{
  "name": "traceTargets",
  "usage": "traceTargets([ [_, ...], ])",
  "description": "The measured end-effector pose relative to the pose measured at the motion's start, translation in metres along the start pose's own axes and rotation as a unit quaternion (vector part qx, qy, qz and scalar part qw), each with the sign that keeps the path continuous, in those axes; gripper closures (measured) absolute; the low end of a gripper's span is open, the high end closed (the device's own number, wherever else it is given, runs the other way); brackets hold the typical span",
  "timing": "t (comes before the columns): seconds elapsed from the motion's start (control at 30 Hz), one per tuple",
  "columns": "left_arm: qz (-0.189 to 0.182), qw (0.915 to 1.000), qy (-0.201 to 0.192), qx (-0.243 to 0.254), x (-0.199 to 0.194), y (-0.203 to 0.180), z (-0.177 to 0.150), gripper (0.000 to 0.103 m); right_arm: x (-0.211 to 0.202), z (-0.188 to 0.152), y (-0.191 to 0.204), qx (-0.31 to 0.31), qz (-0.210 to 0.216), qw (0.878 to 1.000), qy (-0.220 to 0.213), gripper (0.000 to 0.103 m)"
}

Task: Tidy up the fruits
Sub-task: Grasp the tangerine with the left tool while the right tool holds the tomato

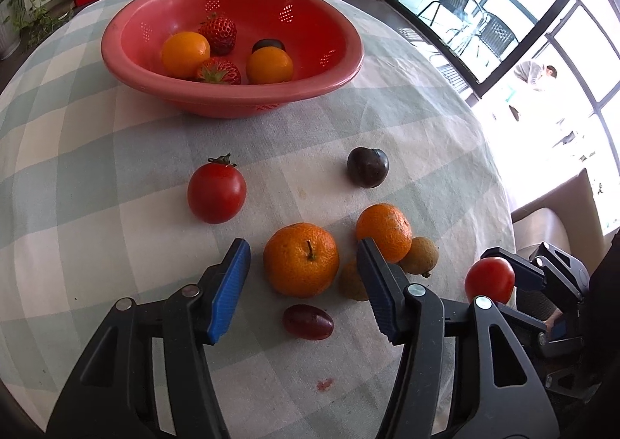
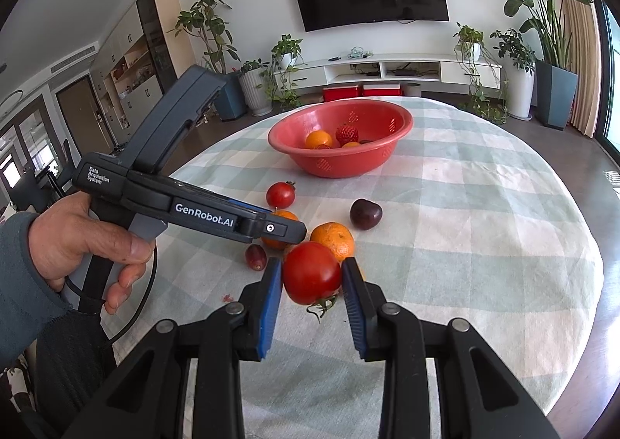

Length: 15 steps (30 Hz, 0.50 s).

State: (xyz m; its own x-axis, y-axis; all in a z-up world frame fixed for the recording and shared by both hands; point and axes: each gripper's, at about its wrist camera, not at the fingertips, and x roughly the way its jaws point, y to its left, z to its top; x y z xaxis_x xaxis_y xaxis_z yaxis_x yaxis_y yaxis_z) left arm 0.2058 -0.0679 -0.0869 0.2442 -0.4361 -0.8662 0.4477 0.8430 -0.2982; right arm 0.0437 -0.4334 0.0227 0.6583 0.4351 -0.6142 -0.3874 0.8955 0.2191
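Right gripper (image 2: 310,276) pinches a tomato (image 2: 312,272) across its middle; smooth, soft skin, so keep squeeze light. Left gripper (image 1: 298,280) gapes wide around a mandarin (image 1: 301,260); light, peel gives, take it at the equator.

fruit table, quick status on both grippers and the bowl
Right gripper shut on tomato, lifted. Left gripper open around mandarin. Red bowl part filled; path to it open.

Bare checked tablecloth (image 1: 97,175) lies open between the red colander (image 1: 232,97) and the loose fruit. A tomato (image 1: 216,189) and dark plum (image 1: 367,167) flank that gap; tangerines (image 1: 301,260), longans (image 1: 420,254) and a grape (image 1: 308,322) crowd the near edge.
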Motion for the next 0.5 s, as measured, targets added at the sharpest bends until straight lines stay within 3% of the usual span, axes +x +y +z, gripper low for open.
traceTargets([
  [0.27,-0.026,0.9993,0.026,0.003,0.0010,0.0001,0.0038,0.048,-0.0004,-0.0002,-0.0003,0.000,0.000,1.000,0.000,0.069],
  [0.33,-0.027,0.9993,0.027,0.004,0.0000,0.0020,0.0053,0.056,-0.0010,-0.0003,-0.0002,0.000,0.000,1.000,-0.001,0.069],
  [0.37,-0.024,0.9994,0.026,0.003,-0.0008,0.0038,0.0060,0.066,-0.0012,-0.0004,-0.0001,0.000,0.000,1.000,0.000,0.069],
  [0.5,-0.022,0.9994,0.028,0.005,-0.0036,0.0077,0.0036,0.067,-0.0012,-0.0005,-0.0002,0.000,0.000,1.000,0.000,0.069],
])
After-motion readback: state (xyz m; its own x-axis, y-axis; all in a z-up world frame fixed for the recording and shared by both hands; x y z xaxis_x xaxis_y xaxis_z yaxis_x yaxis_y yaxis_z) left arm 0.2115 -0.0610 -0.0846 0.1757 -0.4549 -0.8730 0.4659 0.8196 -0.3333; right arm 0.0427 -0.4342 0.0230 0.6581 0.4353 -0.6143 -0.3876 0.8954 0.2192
